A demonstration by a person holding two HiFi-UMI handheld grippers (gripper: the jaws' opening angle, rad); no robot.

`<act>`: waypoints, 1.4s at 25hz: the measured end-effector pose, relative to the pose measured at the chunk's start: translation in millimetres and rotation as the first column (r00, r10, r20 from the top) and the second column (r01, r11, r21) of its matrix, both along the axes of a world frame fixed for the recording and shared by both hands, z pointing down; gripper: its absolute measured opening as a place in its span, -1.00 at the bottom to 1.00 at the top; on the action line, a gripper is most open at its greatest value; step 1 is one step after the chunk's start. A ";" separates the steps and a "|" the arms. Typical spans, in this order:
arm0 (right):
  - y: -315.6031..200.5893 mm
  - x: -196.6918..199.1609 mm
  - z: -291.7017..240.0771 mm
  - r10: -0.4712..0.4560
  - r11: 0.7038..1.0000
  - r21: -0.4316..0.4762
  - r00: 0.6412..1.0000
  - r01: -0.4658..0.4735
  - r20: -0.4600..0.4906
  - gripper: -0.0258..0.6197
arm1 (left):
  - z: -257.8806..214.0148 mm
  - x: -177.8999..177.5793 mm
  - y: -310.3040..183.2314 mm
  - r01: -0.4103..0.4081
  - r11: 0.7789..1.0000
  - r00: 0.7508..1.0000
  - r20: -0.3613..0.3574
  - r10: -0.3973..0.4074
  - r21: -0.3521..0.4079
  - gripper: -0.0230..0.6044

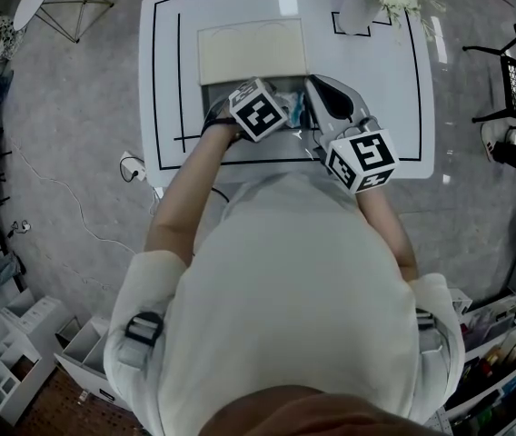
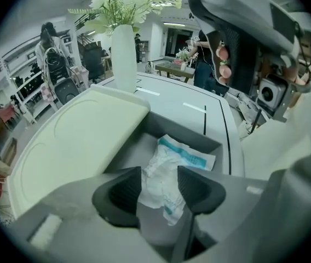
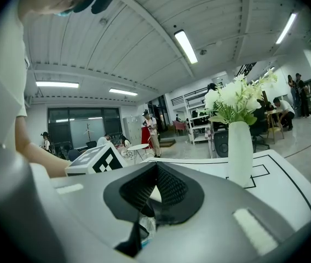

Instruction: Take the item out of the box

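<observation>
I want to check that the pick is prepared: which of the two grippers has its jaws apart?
The left gripper: its jaws stand apart on either side of the crumpled white packet in the box. The right gripper has its jaws together.

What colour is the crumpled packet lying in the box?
The packet is white with a teal band; clearest in the left gripper view.

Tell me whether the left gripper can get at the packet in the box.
Probably yes: the lid lies flipped back off the box, and the left gripper stands open with the packet between its jaws, uncovered.
</observation>
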State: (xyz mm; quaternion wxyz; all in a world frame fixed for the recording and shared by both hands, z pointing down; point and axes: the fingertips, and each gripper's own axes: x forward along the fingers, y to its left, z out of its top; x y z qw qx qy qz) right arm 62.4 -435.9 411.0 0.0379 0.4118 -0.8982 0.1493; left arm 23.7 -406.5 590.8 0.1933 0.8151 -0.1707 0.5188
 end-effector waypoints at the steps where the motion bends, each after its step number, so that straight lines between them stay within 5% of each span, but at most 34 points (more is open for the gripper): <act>1: 0.3 0.7 0.2 0.001 1.000 0.000 1.000 -0.001 0.000 -0.92 | 1.3 0.2 0.4 0.000 1.000 1.000 0.001 0.000 -0.001 -0.26; 7: 1.4 1.6 1.8 0.004 1.000 -0.003 1.000 -0.004 0.000 -0.92 | 4.9 0.6 -0.8 0.016 1.000 1.000 -0.012 -0.016 0.003 -0.31; 17: 8.2 -1.3 1.1 0.008 1.000 0.001 1.000 -0.008 -0.001 -0.92 | 1.3 -1.6 -2.6 0.028 0.998 0.999 -0.041 -0.026 0.062 -0.80; 35: 50.3 -21.2 -4.1 0.027 0.999 0.019 1.000 -0.027 -0.009 -0.92 | -58.5 -19.6 4.6 0.155 0.965 0.977 -0.178 -0.117 0.214 -0.82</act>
